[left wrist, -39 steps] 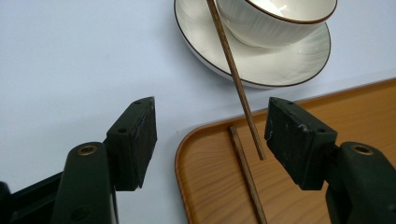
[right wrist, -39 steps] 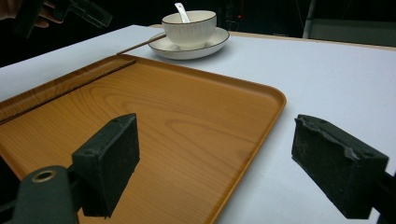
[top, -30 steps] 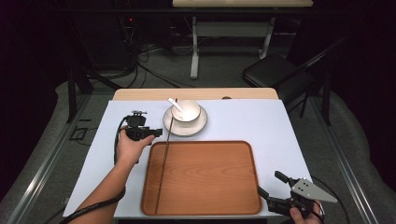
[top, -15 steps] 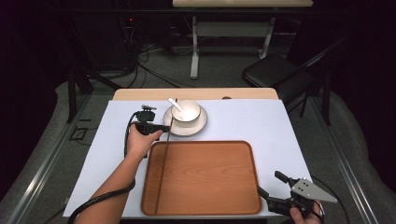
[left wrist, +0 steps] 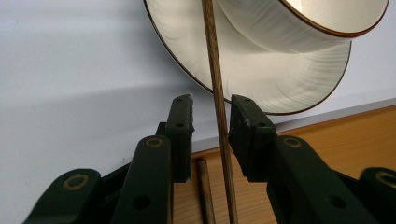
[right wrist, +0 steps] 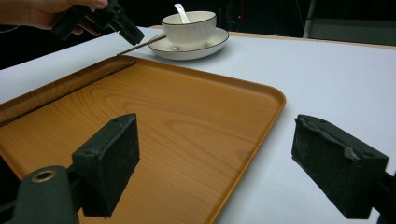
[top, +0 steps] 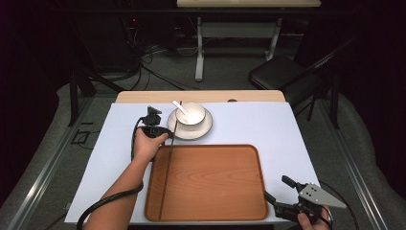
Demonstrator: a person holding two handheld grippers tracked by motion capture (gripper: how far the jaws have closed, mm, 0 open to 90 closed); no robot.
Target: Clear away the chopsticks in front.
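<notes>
Just beyond chopstick [left wrist: 219,116]: saucer [left wrist: 261,84], bowl [left wrist: 299,23]

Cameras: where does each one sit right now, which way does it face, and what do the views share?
High view: above the person's side, looking forward and down; left gripper, right gripper, forearm show.
Left gripper view: rides that gripper, looks along its jaws, which have been closing around a chopstick leaning on the saucer.
Right gripper view: faces across the tray between wide-open jaws.
Shared: bowl, saucer, tray in all three views.
</notes>
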